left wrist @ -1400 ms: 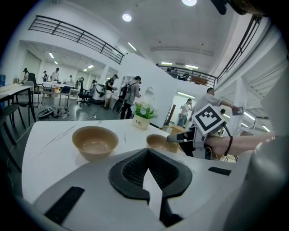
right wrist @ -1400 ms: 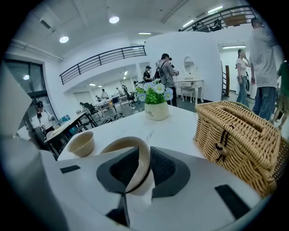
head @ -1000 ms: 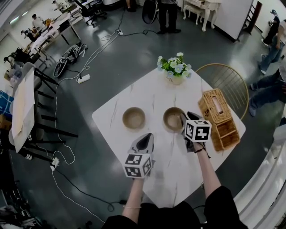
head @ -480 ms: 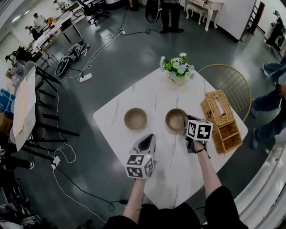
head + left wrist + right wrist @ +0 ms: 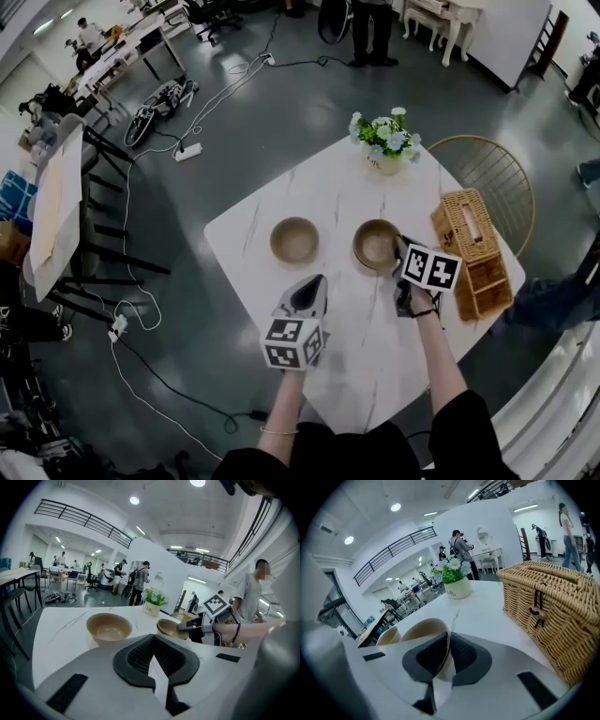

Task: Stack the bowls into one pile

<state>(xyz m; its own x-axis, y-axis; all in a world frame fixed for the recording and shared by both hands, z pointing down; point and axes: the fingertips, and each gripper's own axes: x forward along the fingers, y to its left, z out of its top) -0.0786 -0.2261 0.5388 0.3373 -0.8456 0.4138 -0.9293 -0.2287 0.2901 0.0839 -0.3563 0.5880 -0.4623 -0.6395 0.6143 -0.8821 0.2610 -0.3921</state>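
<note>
Two tan bowls stand side by side on the white marble table (image 5: 366, 361). The left bowl (image 5: 294, 240) (image 5: 108, 627) stands free. My right gripper (image 5: 400, 253) (image 5: 447, 644) is at the near right rim of the right bowl (image 5: 375, 244) (image 5: 423, 631). Its jaws have just been closing and now pinch that rim, one pad inside the bowl and one outside. My left gripper (image 5: 308, 289) (image 5: 151, 651) hovers shut and empty in front of the left bowl, a short way from it.
A wicker basket (image 5: 472, 251) (image 5: 553, 606) lies close to the right of my right gripper. A flower pot (image 5: 386, 141) (image 5: 457, 585) stands at the table's far corner, with a round wire chair (image 5: 487, 173) behind. People and cables are on the floor beyond.
The right gripper's jaws have closed onto the right bowl's rim, and the gripper has rolled a little. The left gripper has stayed where it was.
</note>
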